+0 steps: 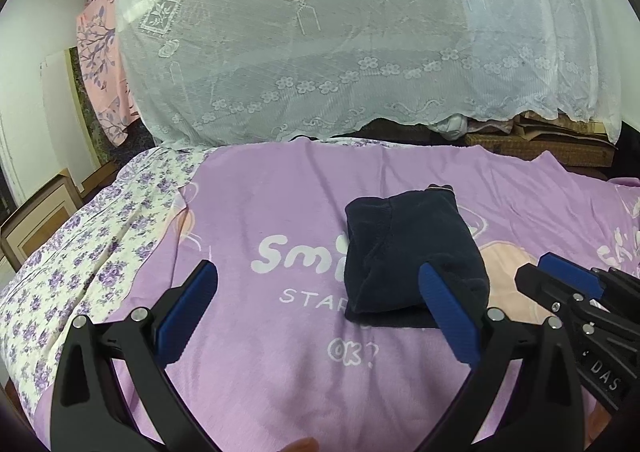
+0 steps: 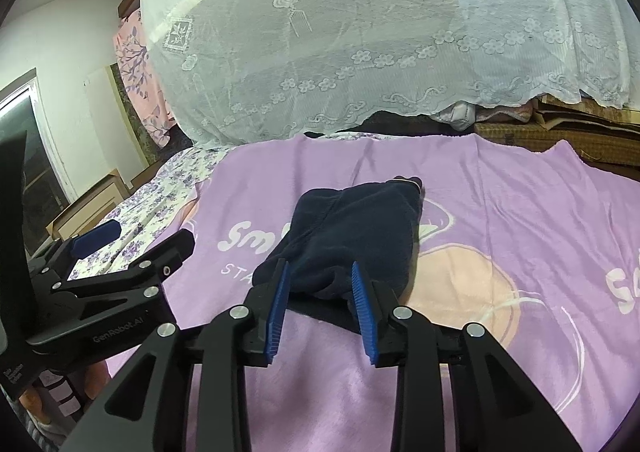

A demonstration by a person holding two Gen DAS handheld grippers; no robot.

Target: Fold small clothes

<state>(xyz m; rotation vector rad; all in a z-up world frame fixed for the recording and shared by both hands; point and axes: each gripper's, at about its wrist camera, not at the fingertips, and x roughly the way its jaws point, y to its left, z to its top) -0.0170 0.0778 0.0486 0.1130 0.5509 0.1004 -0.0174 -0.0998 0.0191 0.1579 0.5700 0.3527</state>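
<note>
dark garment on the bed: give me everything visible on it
The dark navy garment is a small piece of soft, fleecy-looking fabric, folded into a compact bundle with a seam running along its top. A lighter-trimmed edge shows at its far end. It lies flat on the purple blanket, covering part of the white printed lettering. The right gripper has its blue pads either side of the near end, apart and not pressing. The left gripper is wide open, off it.
</note>
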